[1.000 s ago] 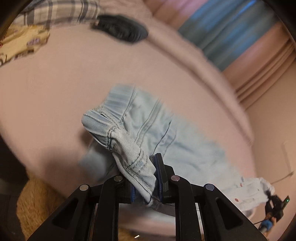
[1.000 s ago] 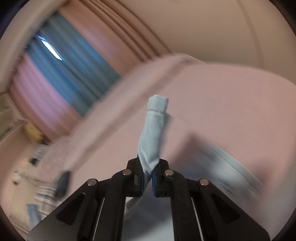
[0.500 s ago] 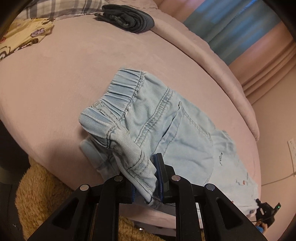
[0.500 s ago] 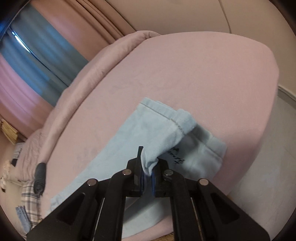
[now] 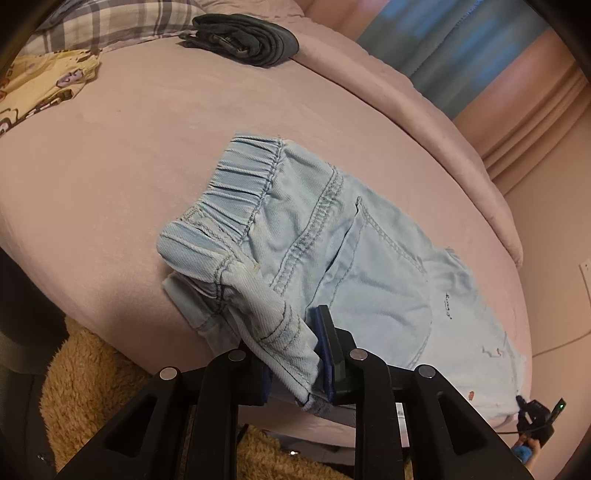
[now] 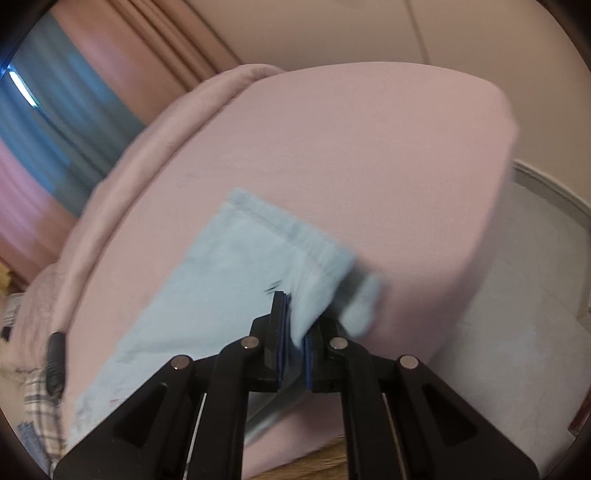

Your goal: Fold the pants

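Light blue denim pants [image 5: 351, 258] lie across the pink bed [image 5: 129, 155], waistband towards the left and legs running right. My left gripper [image 5: 295, 365] has a bunched corner of the waist between its blue pads. Its jaws are opening, and the cloth still fills the gap and hangs from them. In the right wrist view the leg end [image 6: 229, 280] lies nearly flat on the bed [image 6: 369, 147], hem away from me. My right gripper [image 6: 293, 339] is shut on a fold of that leg near the hem.
A dark folded garment [image 5: 243, 38], a plaid cloth [image 5: 110, 22] and a yellow printed cloth [image 5: 37, 88] lie at the bed's far side. A tan fuzzy rug [image 5: 81, 387] sits below the near edge. Pale floor [image 6: 517, 295] lies right of the bed; curtains hang behind.
The right gripper has come down with the leg end, which went from hanging upright to lying spread on the bed. The gap between the left jaws has widened a little around the waist corner.
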`<act>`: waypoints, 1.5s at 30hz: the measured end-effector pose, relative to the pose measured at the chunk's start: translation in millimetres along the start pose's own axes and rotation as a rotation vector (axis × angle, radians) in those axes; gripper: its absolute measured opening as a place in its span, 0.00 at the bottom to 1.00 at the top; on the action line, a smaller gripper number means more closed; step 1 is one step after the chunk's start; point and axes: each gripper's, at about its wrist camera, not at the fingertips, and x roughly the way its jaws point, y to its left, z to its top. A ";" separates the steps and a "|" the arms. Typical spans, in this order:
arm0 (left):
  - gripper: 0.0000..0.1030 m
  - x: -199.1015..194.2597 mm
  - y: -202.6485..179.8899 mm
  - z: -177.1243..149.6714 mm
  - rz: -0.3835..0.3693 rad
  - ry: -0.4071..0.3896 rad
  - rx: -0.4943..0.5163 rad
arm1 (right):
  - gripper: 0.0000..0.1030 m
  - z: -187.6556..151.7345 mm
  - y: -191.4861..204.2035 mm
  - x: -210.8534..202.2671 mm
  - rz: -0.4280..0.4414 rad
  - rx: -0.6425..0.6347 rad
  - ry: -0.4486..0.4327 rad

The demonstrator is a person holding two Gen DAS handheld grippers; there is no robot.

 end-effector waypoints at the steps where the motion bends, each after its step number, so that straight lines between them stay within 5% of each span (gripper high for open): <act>1: 0.24 0.0 0.1 1.2 0.000 0.006 0.003 | 0.01 0.2 -4.4 -1.6 0.018 0.011 -0.001; 8: 0.30 -11.4 -13.7 5.2 0.051 -0.004 0.057 | 0.04 7.3 18.6 -7.9 -0.079 -0.108 -0.011; 13: 0.40 -39.4 -8.3 11.6 0.122 -0.062 0.049 | 0.32 10.6 47.9 -39.3 -0.268 -0.261 -0.140; 18: 0.47 -59.0 6.5 21.2 0.193 -0.163 0.004 | 0.41 -3.4 83.4 -57.4 -0.192 -0.381 -0.164; 23: 0.47 -59.8 -10.5 23.1 0.132 -0.181 0.045 | 0.42 -26.2 98.6 -39.5 -0.033 -0.437 -0.031; 28: 0.47 -28.7 -31.8 23.6 0.106 -0.131 0.152 | 0.42 -45.1 92.8 10.6 -0.090 -0.457 0.104; 31: 0.45 3.4 -23.9 19.2 0.166 -0.068 0.166 | 0.42 -52.3 85.9 14.2 -0.087 -0.485 0.029; 35: 0.41 12.5 -31.1 6.5 0.250 -0.126 0.266 | 0.43 -50.2 82.7 16.6 -0.088 -0.494 0.010; 45: 0.41 12.5 -33.0 3.6 0.259 -0.136 0.267 | 0.44 -60.1 99.2 13.5 -0.118 -0.524 -0.028</act>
